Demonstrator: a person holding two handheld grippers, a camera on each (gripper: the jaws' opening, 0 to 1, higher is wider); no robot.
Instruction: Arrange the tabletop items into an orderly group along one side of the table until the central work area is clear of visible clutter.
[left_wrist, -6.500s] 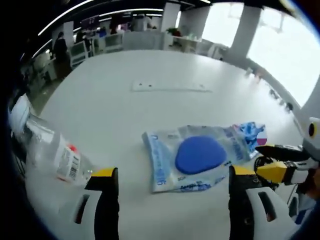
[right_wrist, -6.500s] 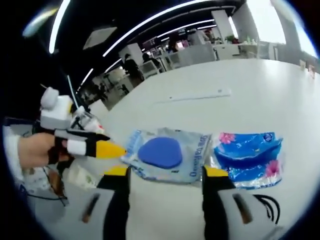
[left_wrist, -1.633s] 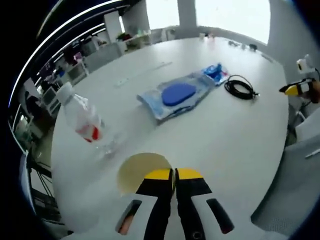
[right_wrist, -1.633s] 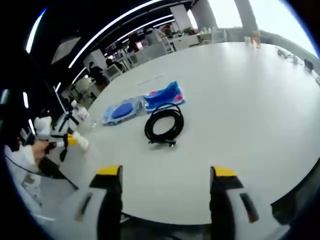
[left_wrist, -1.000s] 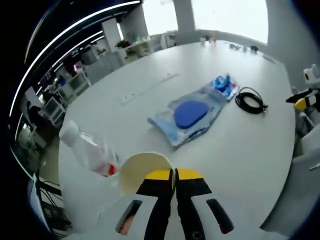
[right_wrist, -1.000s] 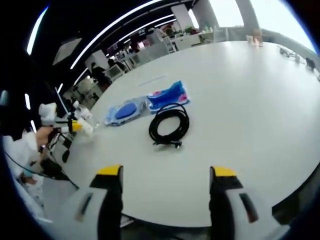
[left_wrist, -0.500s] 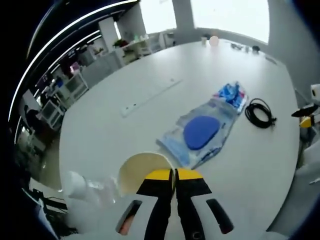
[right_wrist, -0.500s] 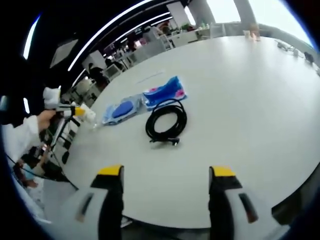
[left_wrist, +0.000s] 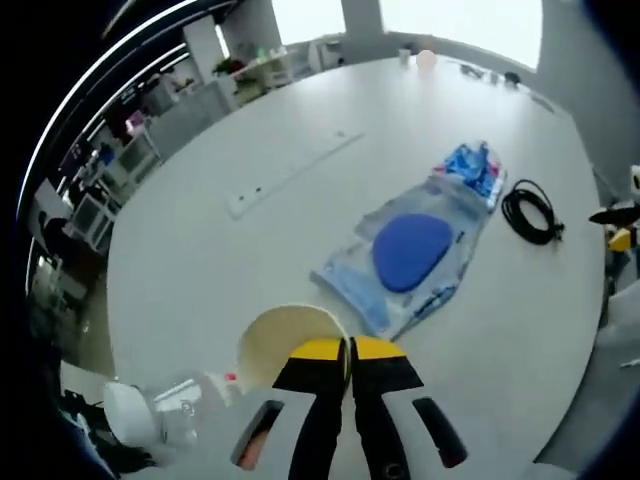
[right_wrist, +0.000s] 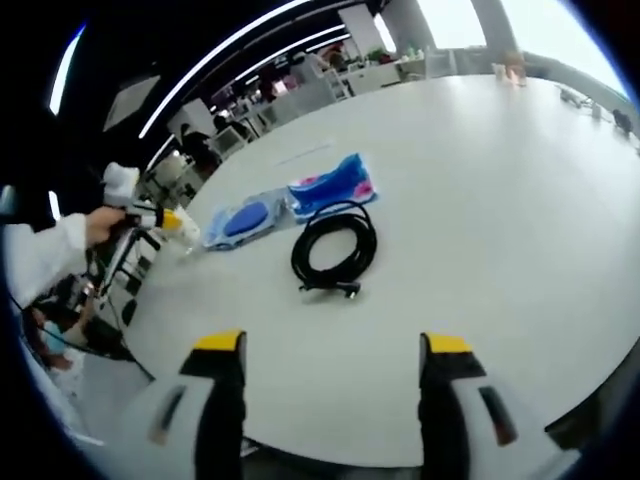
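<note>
My left gripper (left_wrist: 346, 349) is shut on the rim of a cream paper cup (left_wrist: 278, 338), held above the white table (left_wrist: 220, 260). A clear plastic bottle (left_wrist: 160, 418) lies at the lower left of the left gripper view. Beyond the cup lie a clear bag with a blue disc (left_wrist: 408, 252), a blue packet (left_wrist: 470, 168) and a coiled black cable (left_wrist: 530, 210). My right gripper (right_wrist: 335, 350) stands open over the table's near edge, nothing between its jaws. Ahead of it are the cable (right_wrist: 335, 255), the blue packet (right_wrist: 335, 185) and the clear bag (right_wrist: 245, 220). The left gripper (right_wrist: 165, 220) shows at far left, in a hand with a white sleeve.
A long white strip (left_wrist: 290, 175) is set into the table beyond the bag. Small items (left_wrist: 485, 75) sit at the far rim. Desks and chairs (right_wrist: 300, 95) stand behind the table. The right half of the table (right_wrist: 500, 200) is bare.
The left view has swung over the table with the cup still held; the bottle now sits at the lower left edge. The right gripper has hardly moved.
</note>
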